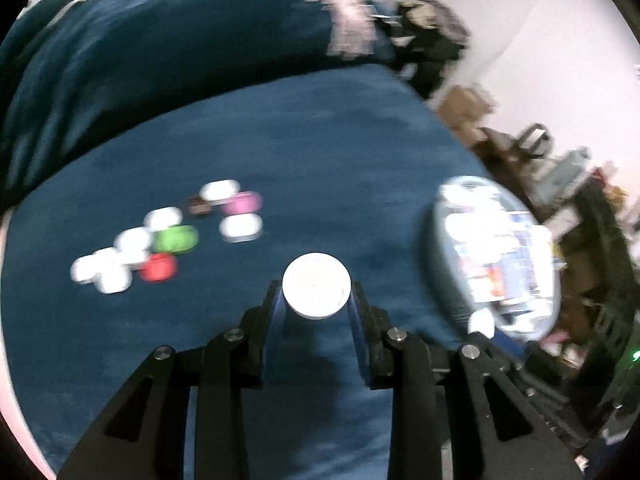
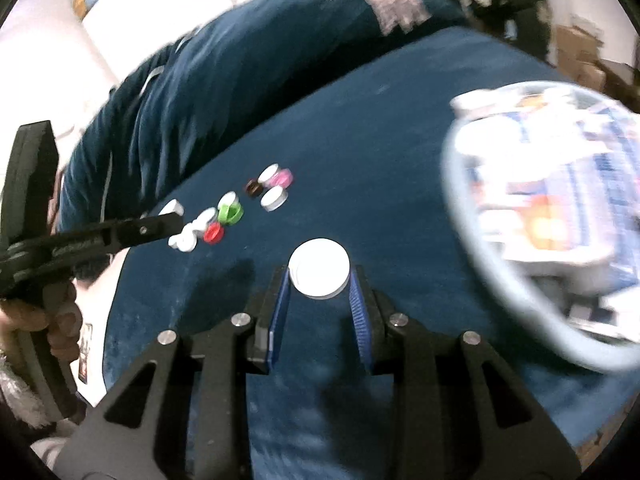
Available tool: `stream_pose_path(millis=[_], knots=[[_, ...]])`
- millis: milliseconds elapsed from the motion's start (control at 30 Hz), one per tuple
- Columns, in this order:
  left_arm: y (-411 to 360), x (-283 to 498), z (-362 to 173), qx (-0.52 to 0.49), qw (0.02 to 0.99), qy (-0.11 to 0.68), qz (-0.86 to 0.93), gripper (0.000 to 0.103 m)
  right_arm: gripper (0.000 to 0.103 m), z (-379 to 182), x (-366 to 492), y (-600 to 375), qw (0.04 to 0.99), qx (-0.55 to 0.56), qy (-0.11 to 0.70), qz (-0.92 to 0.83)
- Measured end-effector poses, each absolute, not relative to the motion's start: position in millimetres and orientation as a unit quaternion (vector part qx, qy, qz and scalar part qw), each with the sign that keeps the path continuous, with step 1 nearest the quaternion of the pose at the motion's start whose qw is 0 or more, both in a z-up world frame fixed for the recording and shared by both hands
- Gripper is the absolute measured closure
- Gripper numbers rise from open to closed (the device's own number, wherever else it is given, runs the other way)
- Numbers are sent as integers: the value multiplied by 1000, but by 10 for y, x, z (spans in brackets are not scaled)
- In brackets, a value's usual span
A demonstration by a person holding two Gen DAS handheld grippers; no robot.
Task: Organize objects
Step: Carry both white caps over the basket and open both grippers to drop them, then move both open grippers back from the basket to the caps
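Both grippers hang above a dark blue cloth (image 1: pixel 320 168), each with a cap in it. In the left wrist view my left gripper (image 1: pixel 316 296) is shut on a round white cap (image 1: pixel 316 280). In the right wrist view my right gripper (image 2: pixel 320 280) is shut on another white cap (image 2: pixel 319 268). The left gripper (image 2: pixel 173 218) also shows at the left of the right wrist view, held by a hand (image 2: pixel 60 320), a white cap (image 2: pixel 171 206) at its tip. Several loose caps lie on the cloth: white ones, a green cap (image 2: pixel 230 211), a red cap (image 2: pixel 213 234), a pink cap (image 2: pixel 282 178) and a brown cap (image 2: pixel 253 188).
A pale blue oval basket (image 2: pixel 472 216) filled with packets stands at the right on the cloth. A dark blue folded cover (image 1: pixel 160 48) rises behind the caps. Boxes and clutter (image 1: pixel 464 108) stand past the right edge.
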State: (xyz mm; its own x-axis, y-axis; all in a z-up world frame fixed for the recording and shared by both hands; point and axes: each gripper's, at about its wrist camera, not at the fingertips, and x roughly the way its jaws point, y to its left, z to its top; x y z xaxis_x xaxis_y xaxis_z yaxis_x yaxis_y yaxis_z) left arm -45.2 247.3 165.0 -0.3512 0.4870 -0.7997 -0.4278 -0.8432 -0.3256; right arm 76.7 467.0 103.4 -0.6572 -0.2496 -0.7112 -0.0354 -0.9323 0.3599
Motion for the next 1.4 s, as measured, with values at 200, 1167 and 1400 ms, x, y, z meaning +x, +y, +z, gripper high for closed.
stream_pose_path(millis=[200, 1167, 1400], knots=[[3395, -91, 1806, -499, 365, 29, 786, 71, 72, 1248, 1333, 5406, -29, 394, -224, -891], [4096, 60, 1391, -553, 400, 95, 725, 27, 55, 1355, 1400, 5806, -106, 404, -200, -887], [3740, -91, 1495, -537, 357, 49, 763, 21, 54, 1378, 1454, 5774, -112, 393, -199, -891]])
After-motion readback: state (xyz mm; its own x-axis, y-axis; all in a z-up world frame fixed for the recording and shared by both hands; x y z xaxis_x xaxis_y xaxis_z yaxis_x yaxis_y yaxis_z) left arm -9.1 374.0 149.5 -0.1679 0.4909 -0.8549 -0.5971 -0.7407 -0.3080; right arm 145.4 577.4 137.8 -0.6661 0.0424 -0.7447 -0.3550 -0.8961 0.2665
